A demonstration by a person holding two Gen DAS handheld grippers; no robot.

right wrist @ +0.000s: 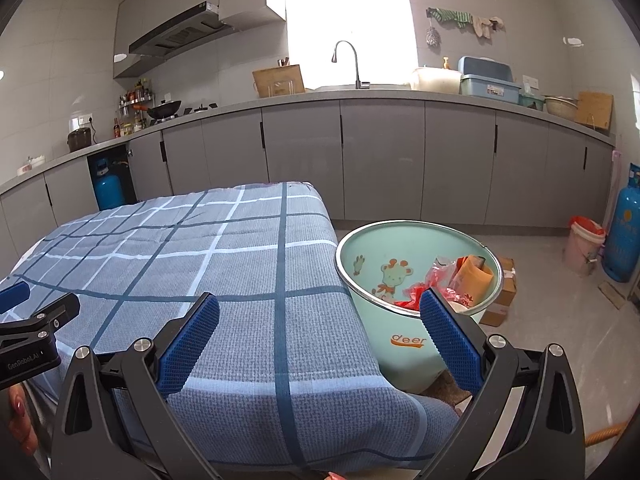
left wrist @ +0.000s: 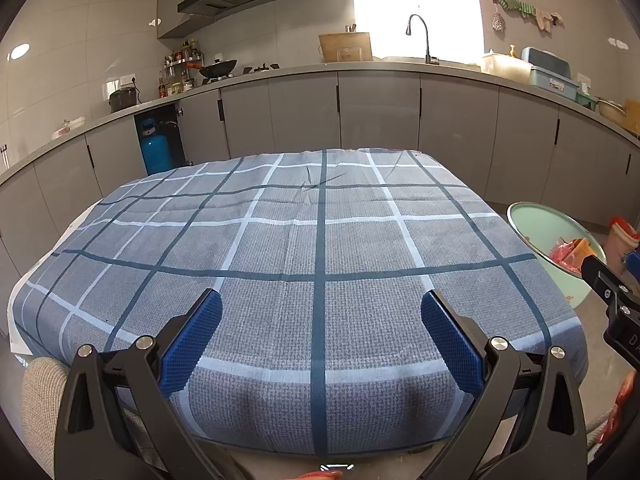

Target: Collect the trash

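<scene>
Left hand-held gripper (left wrist: 321,320) and right hand-held gripper (right wrist: 320,320): jaws apart, holding nothing, above checked bench (left wrist: 280,240). Trash (right wrist: 448,280), seemingly red and orange wrappers, inside green basin (right wrist: 400,360) beside bench.

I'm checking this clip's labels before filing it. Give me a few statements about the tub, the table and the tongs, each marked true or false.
1. The mint-green plastic tub with a giraffe picture holds red and orange wrappers. True.
2. That tub stands on the blue checked tablecloth. False: it stands beside the table, off its right edge.
3. The left tongs are open and hold nothing. True.
4. The right tongs are shut on a wrapper. False: they are open and empty.
5. Wrappers lie scattered across the cloth. False: no trash shows on the cloth in either view.
</scene>
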